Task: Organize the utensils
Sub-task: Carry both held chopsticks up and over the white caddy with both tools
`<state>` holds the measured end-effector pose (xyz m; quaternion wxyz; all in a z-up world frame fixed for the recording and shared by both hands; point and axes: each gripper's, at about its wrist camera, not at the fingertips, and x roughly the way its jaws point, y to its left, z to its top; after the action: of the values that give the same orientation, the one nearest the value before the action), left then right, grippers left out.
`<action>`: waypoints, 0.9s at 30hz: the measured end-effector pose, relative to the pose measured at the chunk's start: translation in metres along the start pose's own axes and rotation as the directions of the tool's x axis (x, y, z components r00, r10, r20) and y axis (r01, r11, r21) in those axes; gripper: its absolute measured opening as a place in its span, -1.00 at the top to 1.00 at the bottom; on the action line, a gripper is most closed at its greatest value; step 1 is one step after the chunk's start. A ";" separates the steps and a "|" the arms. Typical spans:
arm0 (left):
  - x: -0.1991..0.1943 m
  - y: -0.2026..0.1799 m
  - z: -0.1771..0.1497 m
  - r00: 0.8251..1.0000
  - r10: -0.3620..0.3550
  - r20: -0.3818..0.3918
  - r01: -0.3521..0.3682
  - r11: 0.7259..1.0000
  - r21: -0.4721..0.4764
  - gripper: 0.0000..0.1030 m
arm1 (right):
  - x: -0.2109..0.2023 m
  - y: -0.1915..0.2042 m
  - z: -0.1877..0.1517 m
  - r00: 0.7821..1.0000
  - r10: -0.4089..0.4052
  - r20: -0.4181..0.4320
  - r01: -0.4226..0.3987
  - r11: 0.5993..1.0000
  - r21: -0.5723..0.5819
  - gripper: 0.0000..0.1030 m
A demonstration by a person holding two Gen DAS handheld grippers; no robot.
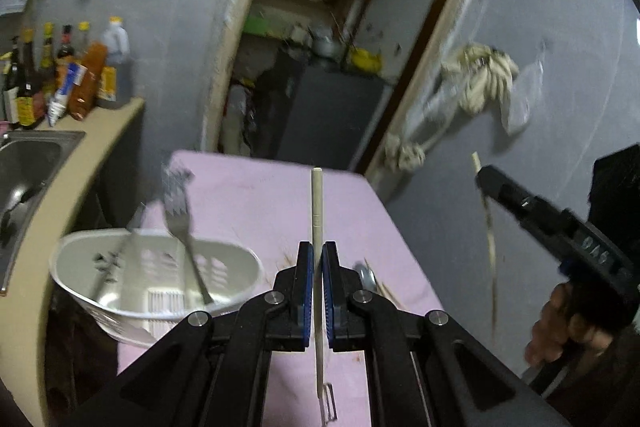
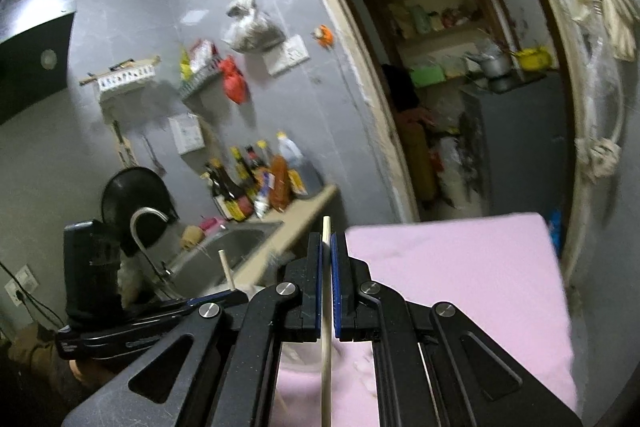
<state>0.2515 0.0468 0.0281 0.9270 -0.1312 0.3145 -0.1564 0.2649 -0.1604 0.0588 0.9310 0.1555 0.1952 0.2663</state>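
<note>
We find each gripper, left (image 1: 318, 269) and right (image 2: 328, 269), clamping one pale wooden chopstick (image 1: 317, 211) mid-shaft; we judge both light, stiff, slippery.

I count two chopsticks: one (image 1: 317, 211) at 12 o'clock in my left gripper (image 1: 318, 259), one (image 2: 326, 247) in my right gripper (image 2: 328, 259). One white basket (image 1: 156, 267) at 9 o'clock on the left view, holding two forks (image 1: 180, 223). One peeler (image 1: 329, 403) at 6 o'clock. One pink table (image 1: 248, 195). One sink (image 1: 28, 163). Bottles (image 1: 60, 75) at 10 o'clock: too blurred for me to count.
</note>
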 end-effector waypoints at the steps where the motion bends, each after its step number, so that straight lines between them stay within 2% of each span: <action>1: -0.005 0.005 0.005 1.000 0.004 0.017 -0.004 1.000 -0.008 0.90 | 0.006 0.004 0.003 1.000 0.020 0.014 -0.020 1.000 0.007 0.92; 5: -0.032 0.026 0.026 0.994 0.047 0.097 -0.044 0.998 -0.034 0.90 | 0.036 0.021 0.015 0.993 0.095 0.071 -0.097 0.995 0.028 0.92; 12: -0.056 0.072 0.048 0.968 0.167 0.189 -0.154 0.985 -0.082 0.90 | 0.095 0.046 0.023 0.978 0.131 0.161 -0.139 0.989 0.041 0.92; 16: -0.059 0.098 0.051 0.951 0.225 0.214 -0.208 0.973 -0.101 0.90 | 0.127 0.049 0.017 0.978 0.105 0.182 -0.117 0.992 0.055 0.92; 19: -0.052 0.116 0.053 0.943 0.256 0.212 -0.235 0.965 -0.119 0.90 | 0.148 0.049 0.008 0.981 0.059 0.186 -0.069 0.997 0.045 0.92; 23: -0.041 0.133 0.055 0.929 0.292 0.226 -0.270 0.955 -0.122 0.90 | 0.161 0.044 0.000 0.984 0.026 0.178 -0.032 0.999 0.031 0.92; 27: -0.030 0.141 0.054 0.930 0.297 0.218 -0.278 0.954 -0.114 0.90 | 0.168 0.038 -0.012 0.987 0.011 0.161 -0.014 1.000 0.020 0.92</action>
<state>0.2920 0.1946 0.0375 0.9642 -0.1385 0.2257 0.0106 0.3743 -0.0336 0.0164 0.9403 0.1874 0.1214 0.2567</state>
